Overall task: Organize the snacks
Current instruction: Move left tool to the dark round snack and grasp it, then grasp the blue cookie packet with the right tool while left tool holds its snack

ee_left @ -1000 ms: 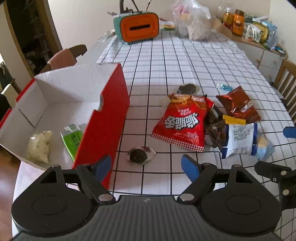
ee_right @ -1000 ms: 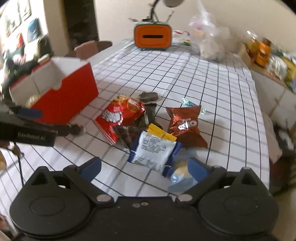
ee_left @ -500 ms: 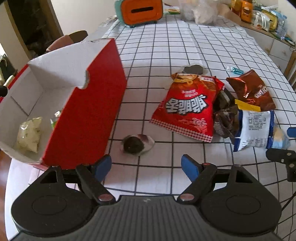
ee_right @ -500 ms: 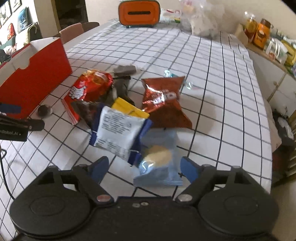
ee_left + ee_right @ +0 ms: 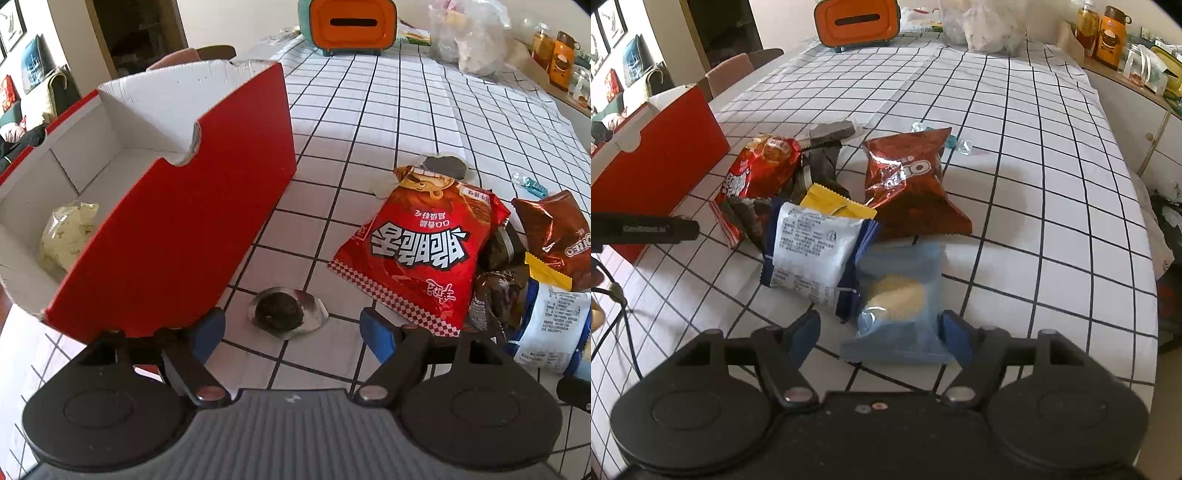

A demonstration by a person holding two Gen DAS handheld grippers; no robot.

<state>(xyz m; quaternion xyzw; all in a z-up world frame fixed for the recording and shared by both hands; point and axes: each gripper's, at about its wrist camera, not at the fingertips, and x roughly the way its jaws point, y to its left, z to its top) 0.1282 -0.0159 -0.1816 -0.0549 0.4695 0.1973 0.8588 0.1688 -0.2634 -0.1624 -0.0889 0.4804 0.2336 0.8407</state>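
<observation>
In the red box [image 5: 177,236], one pale packet [image 5: 68,236].

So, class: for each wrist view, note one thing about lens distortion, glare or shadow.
Left wrist view: the fisheye bends the red box wall and tablecloth grid lines; glare whitens the far cloth. Right wrist view: the grid curves too, and the brown cookie bag casts a soft shadow.

right gripper [image 5: 880,332] spread, straddling blue cookie packet [image 5: 897,306]
</observation>
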